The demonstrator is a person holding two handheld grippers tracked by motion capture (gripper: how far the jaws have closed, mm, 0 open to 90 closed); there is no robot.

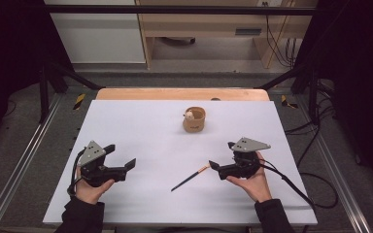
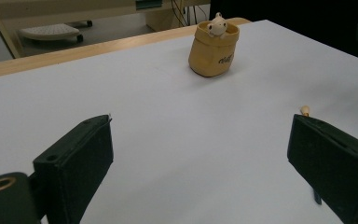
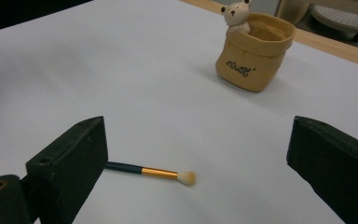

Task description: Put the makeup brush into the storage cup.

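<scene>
This looks like a lab or recording bay. A white work table [image 1: 126, 131] stands inside a black metal frame [image 1: 53, 73] with floor rails [image 1: 17, 160] and yellow-black hazard tape [image 1: 79, 100]. Cables [image 1: 279, 43] hang behind it, by plain wooden furniture [image 1: 199, 24] and a white cabinet [image 1: 97, 34].

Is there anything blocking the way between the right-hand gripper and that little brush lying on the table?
Nothing visible. The right gripper has its jaws open right by the brush, with bare white table between them. The tan bear pot stands farther back, well clear.
</scene>
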